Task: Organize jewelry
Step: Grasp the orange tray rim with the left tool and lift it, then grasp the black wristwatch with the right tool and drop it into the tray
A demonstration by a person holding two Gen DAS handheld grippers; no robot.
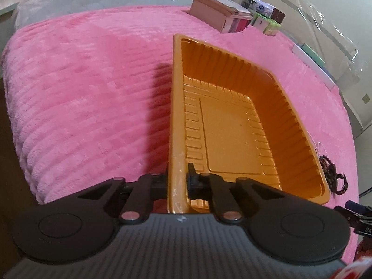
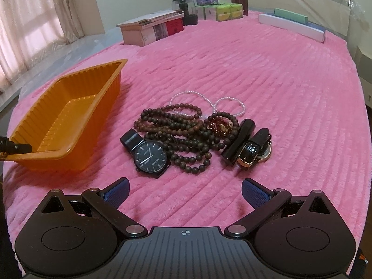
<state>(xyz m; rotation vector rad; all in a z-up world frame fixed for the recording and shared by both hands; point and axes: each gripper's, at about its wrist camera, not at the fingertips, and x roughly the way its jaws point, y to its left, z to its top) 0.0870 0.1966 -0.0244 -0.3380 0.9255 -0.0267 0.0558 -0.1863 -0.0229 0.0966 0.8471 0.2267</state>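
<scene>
Two grippers work over a bed covered by a pink blanket (image 2: 267, 74). The left gripper (image 1: 177, 181) is clamped on the near rim of an empty orange tray (image 1: 232, 127), one finger outside the wall, one inside. The right gripper (image 2: 184, 191) hangs wide open above bare blanket, holding nothing. Just beyond it lies the jewelry: a black watch (image 2: 151, 155), brown bead strings (image 2: 183, 130), a pearl strand (image 2: 197, 95) and a second watch (image 2: 253, 151), right of the tray and apart from it. Boxes (image 2: 151, 29) line the bed's far edge.

Glossy ribbed plastic tray (image 1: 232, 125), plush ribbed pink blanket (image 2: 255, 74), matt wooden beads (image 2: 183, 132).
</scene>
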